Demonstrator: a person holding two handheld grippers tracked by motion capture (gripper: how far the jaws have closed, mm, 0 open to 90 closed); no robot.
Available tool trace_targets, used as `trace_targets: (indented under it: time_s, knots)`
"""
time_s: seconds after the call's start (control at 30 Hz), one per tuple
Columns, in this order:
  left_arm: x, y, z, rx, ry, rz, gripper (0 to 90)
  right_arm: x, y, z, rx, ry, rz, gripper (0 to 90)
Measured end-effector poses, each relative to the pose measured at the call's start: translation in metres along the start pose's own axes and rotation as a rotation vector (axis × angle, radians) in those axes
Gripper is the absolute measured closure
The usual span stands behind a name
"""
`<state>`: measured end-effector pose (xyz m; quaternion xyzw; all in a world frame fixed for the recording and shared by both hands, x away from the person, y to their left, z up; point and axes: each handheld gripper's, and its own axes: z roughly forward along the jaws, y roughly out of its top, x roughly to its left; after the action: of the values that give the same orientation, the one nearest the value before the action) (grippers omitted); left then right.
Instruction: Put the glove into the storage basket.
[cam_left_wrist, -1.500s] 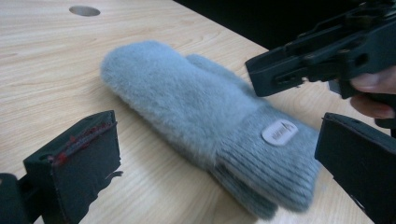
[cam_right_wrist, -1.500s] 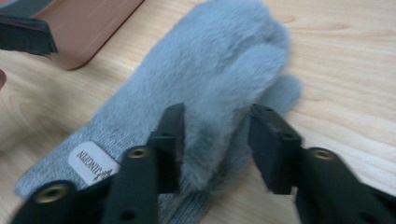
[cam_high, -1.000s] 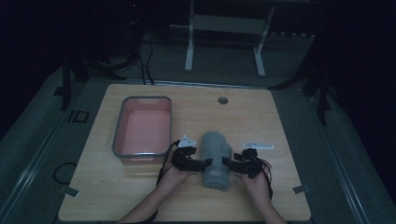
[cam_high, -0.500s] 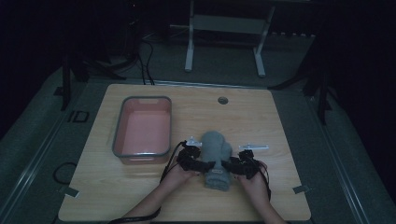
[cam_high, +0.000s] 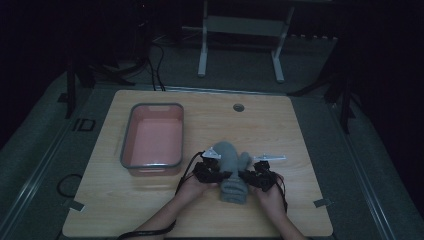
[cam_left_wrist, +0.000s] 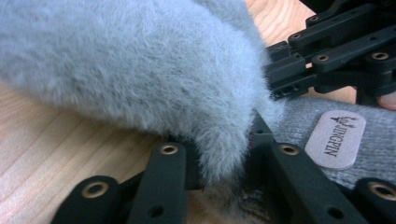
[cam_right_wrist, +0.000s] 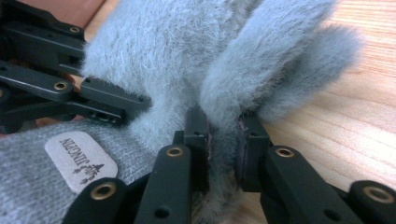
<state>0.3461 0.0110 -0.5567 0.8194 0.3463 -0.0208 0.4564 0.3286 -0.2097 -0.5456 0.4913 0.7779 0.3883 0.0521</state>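
Pinching the fluffy grey mitten (cam_high: 232, 165) from both sides, the two hand-held grippers sit low on the wooden worktop (cam_high: 280, 125), each held in one of the person's hands. The left hand-held gripper (cam_high: 216, 173) has just been closing, and in the left gripper view its jaws are drawn in tight on a fold of the mitten's fur (cam_left_wrist: 219, 158) at the mitten's left edge. The right hand-held gripper (cam_high: 250, 176) has likewise just been closing; in the right gripper view its jaws clamp a tuft of fur (cam_right_wrist: 223, 140) at the base of the thumb part. The mitten lies flat between them, its knitted cuff (cam_high: 234, 192) toward the person and its fluffy end pointing away — a small sewn label (cam_right_wrist: 80, 161) shows on the cuff. Farther to the left of the left hand-held gripper stands a pink tray (cam_high: 125, 145) with a grey rim, well apart from the mitten.
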Motion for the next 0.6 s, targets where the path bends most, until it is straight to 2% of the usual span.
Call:
trace_targets:
  time_s: [0.23,0.5,0.6]
  knots:
    - [-0.006,0.009,-0.009,-0.013,-0.018,0.029,79.0,0.003,0.003,-0.012,-0.023,0.019,-0.003,80.7]
    - [-0.011,0.021,-0.022,-0.037,-0.044,0.039,79.1,0.008,0.011,-0.03,-0.057,0.038,-0.018,80.7]
    - [-0.013,0.031,-0.032,-0.053,-0.052,0.056,79.1,0.012,0.018,-0.039,-0.084,0.05,-0.023,80.7]
